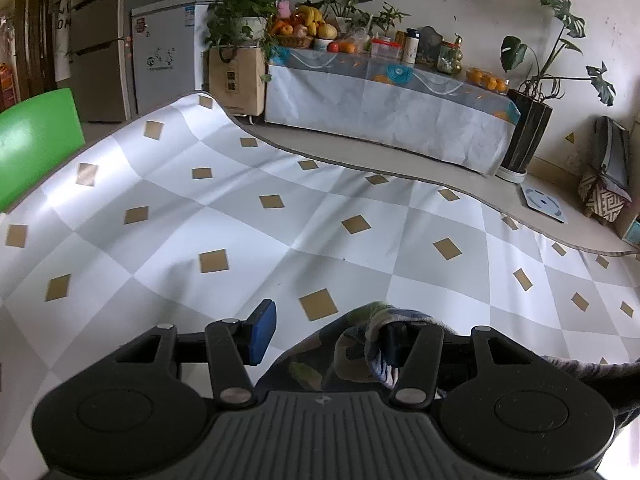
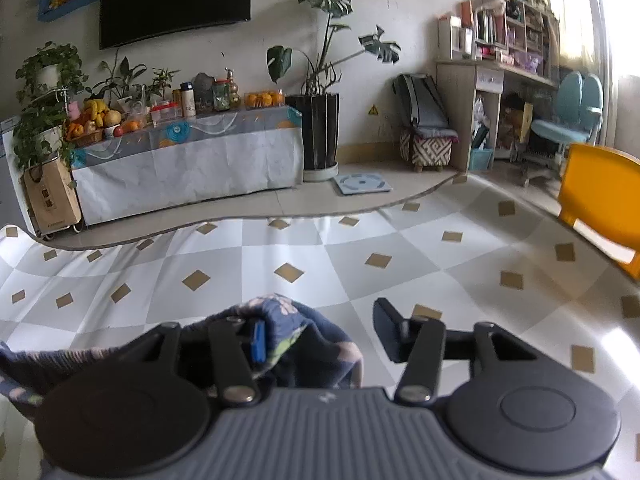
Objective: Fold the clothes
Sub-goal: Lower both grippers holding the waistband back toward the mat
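the left gripper [image 1: 328, 334] has its jaws parted, and the garment [image 1: 360, 344] — dark blue cloth with a pale printed pattern — is draped over its right finger only. the blue pad [image 1: 262, 332] of the other finger stands free, with bare table surface showing in the gap, so the fingers are released and do not clamp the cloth.

the right gripper [image 2: 320, 334] is in a mirrored state: the garment [image 2: 288, 328] is bunched around its left finger and covers most of the blue pad there, while the right finger [image 2: 390, 330] stands well apart from the cloth. its jaws are apart too, not grasping.

the cloth hangs between the two grippers, low over the near part of the table, and one part trails off to the lower left of the right wrist view.

the tablecloth [image 1: 280, 208], checked in white and grey with brown diamonds, lies bare in front of both grippers up to its far edge — much open room. a green chair [image 1: 36, 140] stands at the left edge and a yellow chair [image 2: 600, 208] at the right edge. beyond the far edge there is floor, then a covered sideboard [image 2: 188, 160] with fruit and plants.
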Motion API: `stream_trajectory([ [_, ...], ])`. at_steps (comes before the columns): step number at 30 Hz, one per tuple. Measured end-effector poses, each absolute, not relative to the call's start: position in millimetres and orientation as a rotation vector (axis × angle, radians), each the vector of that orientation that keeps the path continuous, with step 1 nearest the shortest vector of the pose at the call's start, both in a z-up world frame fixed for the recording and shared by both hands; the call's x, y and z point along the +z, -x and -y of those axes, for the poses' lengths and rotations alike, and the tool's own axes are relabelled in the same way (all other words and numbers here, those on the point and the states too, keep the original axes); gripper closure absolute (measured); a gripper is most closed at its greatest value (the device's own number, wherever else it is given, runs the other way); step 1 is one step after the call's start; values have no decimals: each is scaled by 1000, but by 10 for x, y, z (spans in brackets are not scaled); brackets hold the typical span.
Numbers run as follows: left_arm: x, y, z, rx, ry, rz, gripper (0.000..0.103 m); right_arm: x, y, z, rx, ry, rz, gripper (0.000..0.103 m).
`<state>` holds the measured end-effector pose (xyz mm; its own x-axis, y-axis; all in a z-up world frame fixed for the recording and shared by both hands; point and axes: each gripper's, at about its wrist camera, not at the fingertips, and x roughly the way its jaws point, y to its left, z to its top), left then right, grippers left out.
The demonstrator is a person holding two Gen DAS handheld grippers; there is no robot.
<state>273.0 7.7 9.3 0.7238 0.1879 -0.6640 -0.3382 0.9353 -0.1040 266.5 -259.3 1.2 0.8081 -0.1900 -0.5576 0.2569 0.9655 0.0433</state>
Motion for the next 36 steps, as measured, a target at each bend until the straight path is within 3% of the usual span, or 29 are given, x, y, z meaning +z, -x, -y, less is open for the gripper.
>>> stream_trajectory([
  [4, -15, -2851, -75, 287, 221, -723, 49, -133, -2748, 2629, -283, -124, -614, 35],
  [12, -137, -2972, -115, 268, 242, -743, 41, -287, -2854, 2641, -278, -116, -691, 28],
  [21, -189, -3006, -89, 247, 230, -751, 39, -285, -2906, 2763, -259, -243, -732, 23],
  [25, -229, -3037, -128, 226, 305, -779, 27, -328, -2937, 2796, -272, -250, -777, 23],
  [32, -276, -3037, 5, 255, 169, -774, 27, -433, -2999, 2811, -271, -210, -868, 22],
  [36, -279, -3029, -64, 219, 247, -796, 27, -479, -2999, 2866, -247, -289, -877, 22],
])
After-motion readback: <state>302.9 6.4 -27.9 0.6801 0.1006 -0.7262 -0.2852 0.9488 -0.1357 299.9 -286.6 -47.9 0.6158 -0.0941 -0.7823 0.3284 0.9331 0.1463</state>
